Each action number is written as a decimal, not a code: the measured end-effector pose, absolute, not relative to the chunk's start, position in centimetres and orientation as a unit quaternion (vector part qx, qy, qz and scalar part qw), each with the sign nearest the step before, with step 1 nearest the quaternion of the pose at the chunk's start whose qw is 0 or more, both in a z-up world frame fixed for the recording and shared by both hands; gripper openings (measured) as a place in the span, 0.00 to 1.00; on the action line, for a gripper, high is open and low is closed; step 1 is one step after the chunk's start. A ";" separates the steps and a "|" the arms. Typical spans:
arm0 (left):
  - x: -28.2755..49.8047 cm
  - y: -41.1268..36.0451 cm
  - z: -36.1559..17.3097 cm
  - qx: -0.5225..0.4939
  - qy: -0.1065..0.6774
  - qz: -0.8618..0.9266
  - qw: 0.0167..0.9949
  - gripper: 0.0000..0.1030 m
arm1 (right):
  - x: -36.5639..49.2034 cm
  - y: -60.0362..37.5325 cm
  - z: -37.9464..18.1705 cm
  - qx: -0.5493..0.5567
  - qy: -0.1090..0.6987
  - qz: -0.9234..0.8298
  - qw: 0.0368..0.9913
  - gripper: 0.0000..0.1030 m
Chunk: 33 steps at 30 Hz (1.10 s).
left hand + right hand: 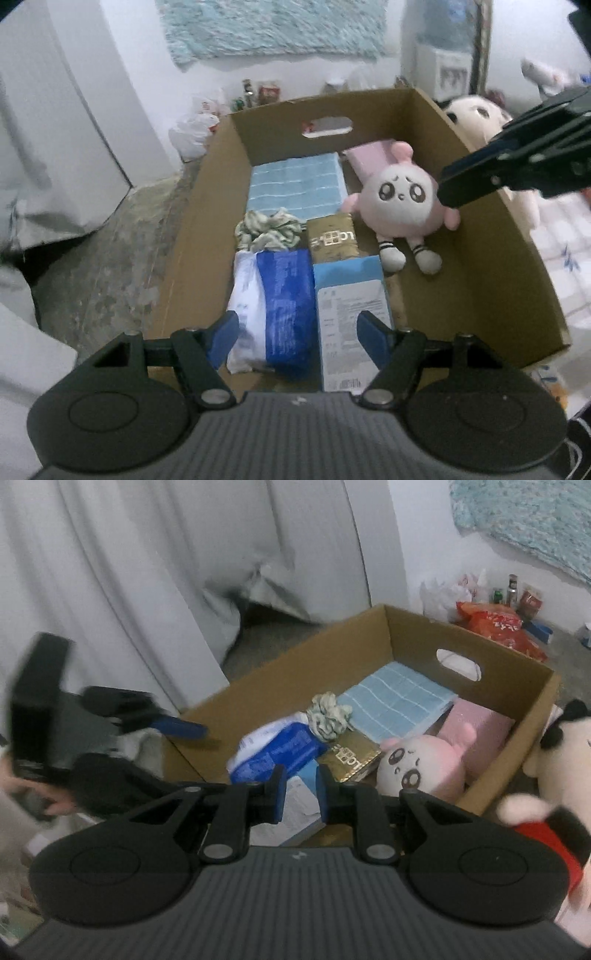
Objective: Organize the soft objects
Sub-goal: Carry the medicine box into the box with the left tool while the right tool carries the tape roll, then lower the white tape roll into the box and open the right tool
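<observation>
Cardboard box (509,236) holds the round pink plush toy (400,194), at one o'clock beyond the left gripper (301,332), jaws apart, empty. Right gripper (300,794) is closed, empty, the plush at two o'clock.

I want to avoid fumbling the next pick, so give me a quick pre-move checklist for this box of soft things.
1. Left gripper empty, jaws apart: ok.
2. Right gripper empty: ok, but shut, so it must open before picking.
3. Pink plush inside the cardboard box: ok.
4. Free floor left in the box's right side: ok.
5. Black-and-white plush boxed: not ok, outside the box.
6. Hidden items under the blue towel: cannot tell.
</observation>
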<state>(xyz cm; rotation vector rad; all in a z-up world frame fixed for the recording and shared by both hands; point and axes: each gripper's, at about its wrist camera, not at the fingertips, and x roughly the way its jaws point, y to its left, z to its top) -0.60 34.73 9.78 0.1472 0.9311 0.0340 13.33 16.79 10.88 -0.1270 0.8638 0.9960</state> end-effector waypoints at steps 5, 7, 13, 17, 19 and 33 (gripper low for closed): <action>-2.7 34.2 9.9 0.048 0.417 -0.009 0.907 0.70 | 13.5 14.0 12.5 -0.036 0.396 0.455 0.797 0.18; -3.6 33.3 10.0 0.041 0.402 -0.026 0.914 0.70 | 12.8 11.2 12.5 -0.038 0.396 0.439 0.806 0.19; -5.2 29.9 10.1 0.035 0.377 -0.064 0.923 0.70 | 11.8 5.8 7.2 -0.078 0.466 0.387 0.792 0.34; -5.3 29.0 9.4 0.038 0.382 -0.064 0.921 0.70 | 12.0 5.9 2.4 -0.137 0.477 0.364 0.788 0.66; -5.3 29.2 8.9 0.038 0.387 -0.058 0.919 0.70 | 11.9 6.2 1.2 -0.146 0.480 0.368 0.783 0.73; -5.4 30.5 7.7 0.012 0.382 -0.046 0.923 0.74 | 8.1 5.3 4.3 -0.151 0.410 0.365 0.822 0.46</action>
